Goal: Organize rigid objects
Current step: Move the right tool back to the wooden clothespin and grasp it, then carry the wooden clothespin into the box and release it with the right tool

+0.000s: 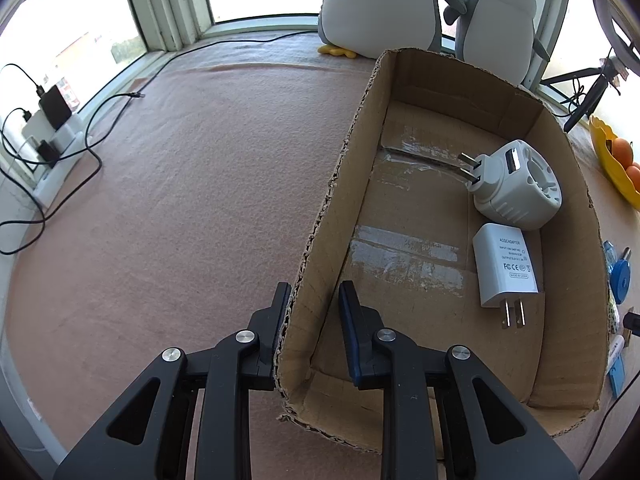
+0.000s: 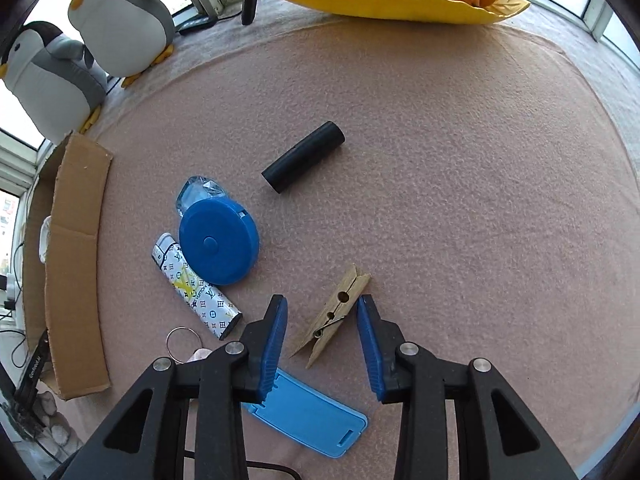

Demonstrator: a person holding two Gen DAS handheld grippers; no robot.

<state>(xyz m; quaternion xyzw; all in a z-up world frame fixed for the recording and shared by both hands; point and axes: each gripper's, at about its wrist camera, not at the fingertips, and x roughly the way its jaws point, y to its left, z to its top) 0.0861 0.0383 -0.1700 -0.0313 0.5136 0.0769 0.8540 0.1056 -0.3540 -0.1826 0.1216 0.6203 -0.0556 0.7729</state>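
Note:
A cardboard box holds a white travel adapter and a white USB charger. My left gripper straddles the box's near left wall, one finger outside and one inside, shut on it. In the right wrist view a wooden clothespin lies on the pink cloth between the blue pads of my right gripper, which stands open around it. Nearby lie a black cylinder, a blue round tape measure, a patterned lighter and a blue flat plastic piece.
The box sits left of the loose items. Two plush penguins stand at the back by the window. A yellow dish with oranges is at the far edge. Cables and a power strip lie far left. A key ring rests beside the lighter.

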